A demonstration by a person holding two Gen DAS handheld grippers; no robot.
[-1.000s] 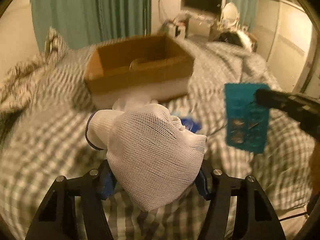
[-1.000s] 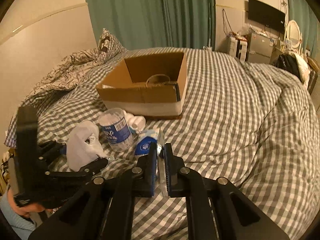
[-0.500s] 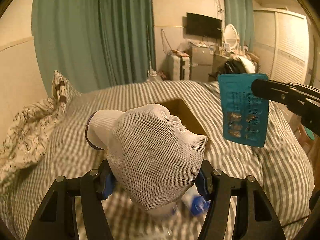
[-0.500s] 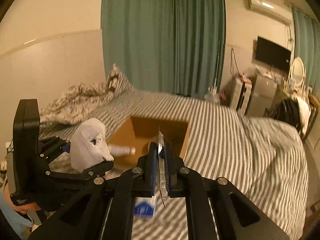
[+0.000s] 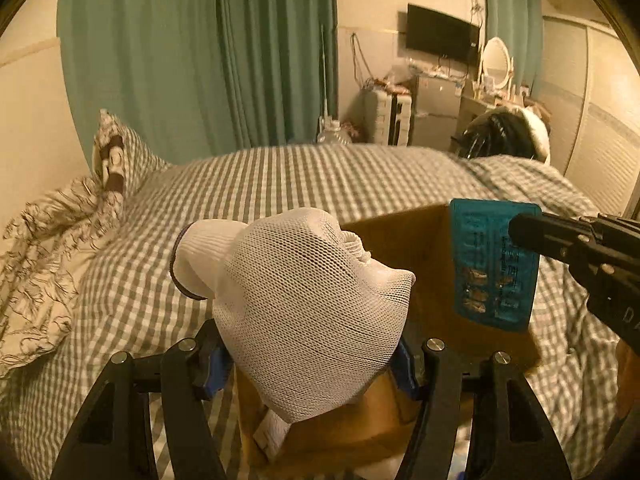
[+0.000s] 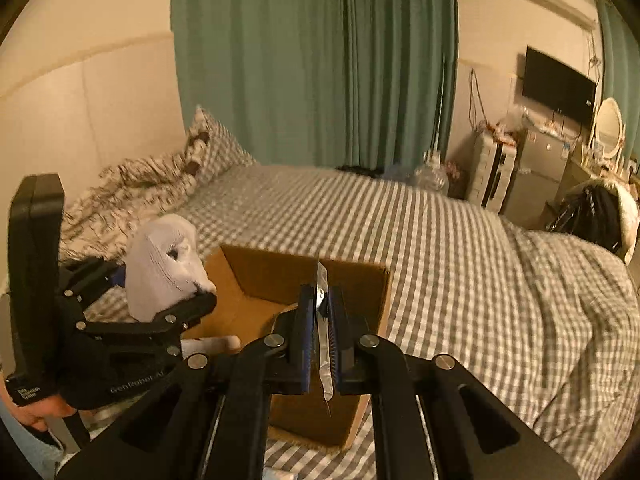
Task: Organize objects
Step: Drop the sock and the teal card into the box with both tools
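My left gripper (image 5: 308,356) is shut on a balled white mesh sock (image 5: 308,300) and holds it above the near left part of the open cardboard box (image 5: 416,240). The sock also shows in the right wrist view (image 6: 164,264). My right gripper (image 6: 320,312) is shut on a teal blister pack of pills, seen edge-on (image 6: 323,344) and flat in the left wrist view (image 5: 492,268). It hangs over the box (image 6: 312,276). A white item (image 6: 212,345) lies inside the box.
The box stands on a grey checked bed cover (image 6: 460,260). A patterned duvet and pillow (image 5: 52,240) lie at the left. Green curtains, a TV (image 6: 558,88), a mirror and a small fridge are behind the bed.
Both grippers have moved forward and are now over the box, each still holding its object. The items lying on the bed in front of the box have dropped out of view.
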